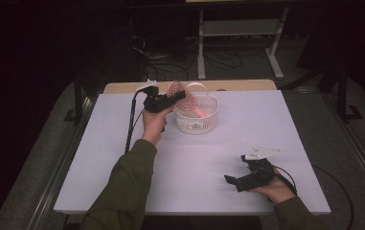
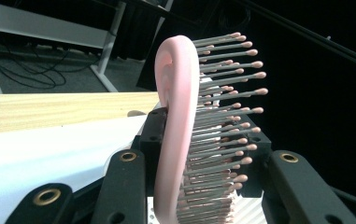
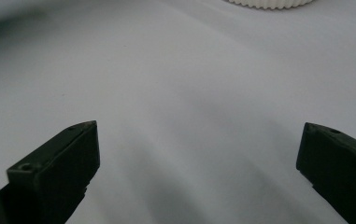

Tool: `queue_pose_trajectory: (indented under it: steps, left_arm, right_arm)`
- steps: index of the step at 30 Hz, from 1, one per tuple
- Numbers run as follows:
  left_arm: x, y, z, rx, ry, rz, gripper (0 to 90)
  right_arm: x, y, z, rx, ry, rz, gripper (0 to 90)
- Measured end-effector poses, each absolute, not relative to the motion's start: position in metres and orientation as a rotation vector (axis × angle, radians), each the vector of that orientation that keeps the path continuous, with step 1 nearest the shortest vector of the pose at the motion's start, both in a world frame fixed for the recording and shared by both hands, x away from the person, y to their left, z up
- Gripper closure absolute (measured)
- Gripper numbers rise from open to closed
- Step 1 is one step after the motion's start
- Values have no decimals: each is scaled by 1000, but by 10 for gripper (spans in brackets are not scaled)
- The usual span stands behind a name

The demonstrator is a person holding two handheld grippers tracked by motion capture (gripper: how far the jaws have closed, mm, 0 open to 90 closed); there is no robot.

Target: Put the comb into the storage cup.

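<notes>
My left gripper (image 1: pixel 179 96) fingers grasp the pink brush (image 2: pixel 178 126) over the white basket (image 1: pixel 197 125). The right gripper (image 3: pixel 199 163) rests released; next I think I must lower the brush in.

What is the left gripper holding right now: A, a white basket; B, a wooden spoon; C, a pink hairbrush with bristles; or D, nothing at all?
C: in the left gripper view the left gripper has its jaws closed on a pink hairbrush, its rows of tipped bristles sticking out to one side, held above the white basket in the high view.
</notes>
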State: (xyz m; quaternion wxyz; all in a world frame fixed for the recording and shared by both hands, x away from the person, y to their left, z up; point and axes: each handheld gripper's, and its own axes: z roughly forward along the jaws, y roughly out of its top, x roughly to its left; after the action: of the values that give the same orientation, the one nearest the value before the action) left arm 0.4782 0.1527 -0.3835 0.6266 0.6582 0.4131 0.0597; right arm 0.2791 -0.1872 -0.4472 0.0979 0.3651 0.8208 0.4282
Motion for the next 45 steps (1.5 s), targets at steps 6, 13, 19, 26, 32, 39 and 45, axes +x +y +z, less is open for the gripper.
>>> queue_pose_trajectory:
  steps: [6,13,19,26,32,39,45]
  left_arm:
    - [478,157,-387,1510,956,139,619]
    - [479,161,-390,1511,969,139,611]
    - [479,161,-390,1528,967,161,594]
    - [479,162,-390,1546,969,184,558]
    - [478,163,-391,1556,968,204,524]
    - [478,164,-391,1582,972,248,451]
    - [476,165,-389,1606,953,274,396]
  right_arm:
    - [279,-187,-447,1076,2432,1264,0]
    - [279,-187,-448,1078,2433,1262,0]
    - [279,-187,-447,1079,2433,1262,0]
    - [279,-187,-447,1078,2432,1263,0]
    - [279,-187,-447,1078,2432,1261,0]
    - [279,-187,-448,1078,2434,1259,0]
    - [279,-187,-448,1078,2435,1257,0]
